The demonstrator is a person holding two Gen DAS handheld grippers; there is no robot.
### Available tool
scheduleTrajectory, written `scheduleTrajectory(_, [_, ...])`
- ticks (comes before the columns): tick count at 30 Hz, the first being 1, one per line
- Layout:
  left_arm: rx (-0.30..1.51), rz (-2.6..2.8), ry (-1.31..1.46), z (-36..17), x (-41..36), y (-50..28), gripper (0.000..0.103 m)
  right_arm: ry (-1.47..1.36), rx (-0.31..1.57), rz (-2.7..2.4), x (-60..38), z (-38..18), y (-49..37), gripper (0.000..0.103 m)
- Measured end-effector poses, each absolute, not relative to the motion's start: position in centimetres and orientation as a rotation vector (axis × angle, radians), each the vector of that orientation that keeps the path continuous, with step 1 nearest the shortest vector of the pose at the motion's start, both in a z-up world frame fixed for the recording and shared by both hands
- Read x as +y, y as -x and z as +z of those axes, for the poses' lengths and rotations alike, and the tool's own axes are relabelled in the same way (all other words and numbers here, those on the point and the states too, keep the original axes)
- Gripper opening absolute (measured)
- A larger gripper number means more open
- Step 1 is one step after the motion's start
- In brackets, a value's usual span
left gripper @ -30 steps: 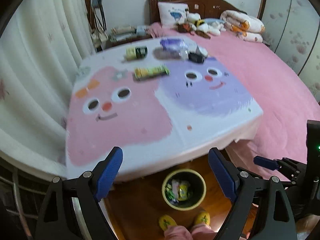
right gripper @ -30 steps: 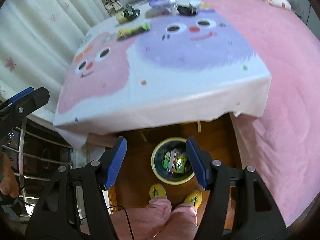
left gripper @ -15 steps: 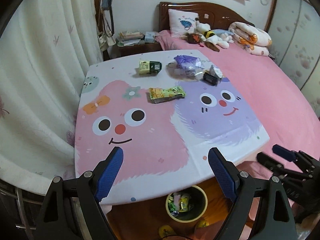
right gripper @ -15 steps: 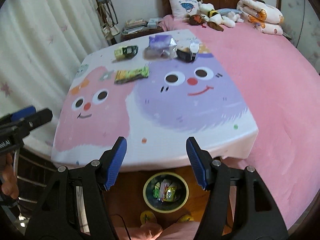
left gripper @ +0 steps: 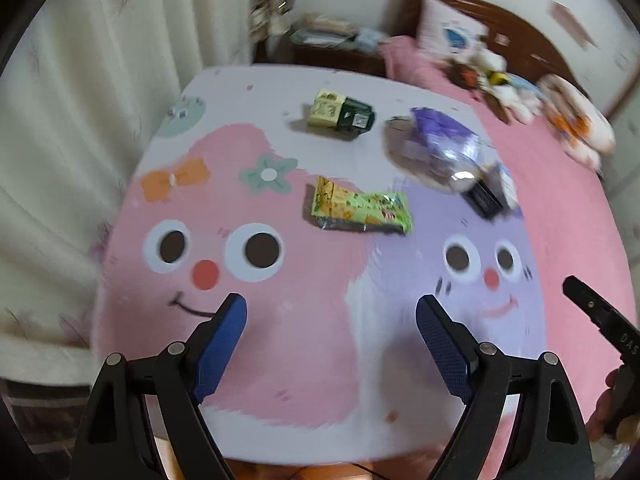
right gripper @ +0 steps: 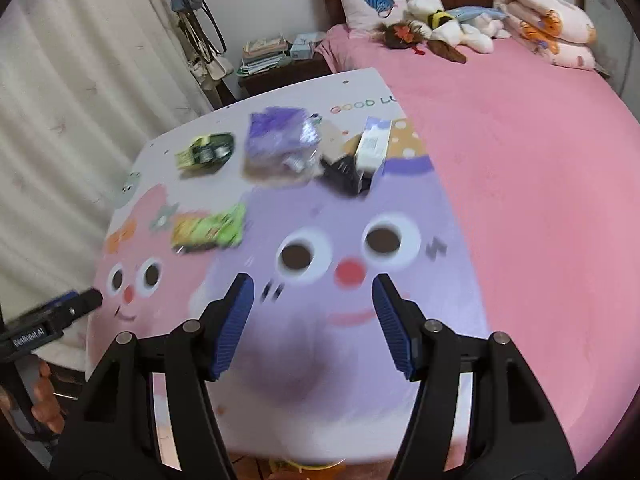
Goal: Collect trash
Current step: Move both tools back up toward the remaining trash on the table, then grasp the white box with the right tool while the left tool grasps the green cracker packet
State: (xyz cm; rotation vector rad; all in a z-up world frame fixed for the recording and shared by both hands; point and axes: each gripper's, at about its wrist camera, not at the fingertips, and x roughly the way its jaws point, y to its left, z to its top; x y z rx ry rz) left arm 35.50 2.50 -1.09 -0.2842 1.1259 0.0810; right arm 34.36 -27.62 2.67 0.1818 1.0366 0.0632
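Observation:
Trash lies on the far half of the cartoon-print table (left gripper: 304,304): a green snack wrapper (left gripper: 362,210) (right gripper: 208,230), a green-and-dark carton (left gripper: 341,113) (right gripper: 206,154), a purple foil bag (left gripper: 444,146) (right gripper: 282,140) and a black-and-white box (left gripper: 490,192) (right gripper: 362,160). My left gripper (left gripper: 331,346) hangs open over the near pink face, nothing between its blue pads. My right gripper (right gripper: 312,322) hovers open over the purple face, also holding nothing. Each gripper shows at the edge of the other's view.
A pink bed (right gripper: 520,128) with a pillow, plush toys and a rolled quilt lies right of the table. White curtains (left gripper: 80,92) hang on the left. A nightstand (right gripper: 276,64) stacked with books stands behind the table. A hand (right gripper: 44,396) holds the left tool.
Both grippers rose from the floor bin under the table's edge and moved forward over the tabletop. The bin has dropped out of sight. Both stay open.

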Motion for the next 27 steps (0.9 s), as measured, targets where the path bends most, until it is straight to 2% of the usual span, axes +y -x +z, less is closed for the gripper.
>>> scheduleTrajectory(6, [1.195,0.216,0.417,-5.4,1.2,-43.3,0.088,-0.159,1.089,0.101,-33.3,-0.1,-47.1,0.059])
scheduleTrajectory(11, [1.227,0.344,0.52,-8.8,1.9,-48.0,0.088,-0.197,1.221,0.087,-35.2,-5.2,-56.1,0.059])
scheduleTrajectory(14, [1.261,0.424,0.585,-10.8,3.1,-49.2,0.088,-0.184,1.274,0.093,-35.0,-7.9,-58.7,0.059])
scheduleTrajectory(16, [1.285,0.475,0.642,-12.1,3.8,-49.9,0.088,-0.153,1.307,0.096,-34.5,-9.2,-59.4,0.054])
scheduleTrajectory(18, [1.305,0.524,0.673,-13.1,4.2,-50.6,0.088,-0.133,1.328,0.121,-33.9,-10.3,-59.6,0.038])
scheduleTrajectory(20, [1.318,0.56,0.693,-13.9,4.0,-51.5,0.088,-0.122,1.333,0.14,-33.6,-11.1,-59.7,0.033])
scheduleTrajectory(27, [1.381,0.661,0.647,-15.5,1.6,-54.1,0.088,-0.151,1.31,0.217,-34.1,-11.6,-59.9,0.033])
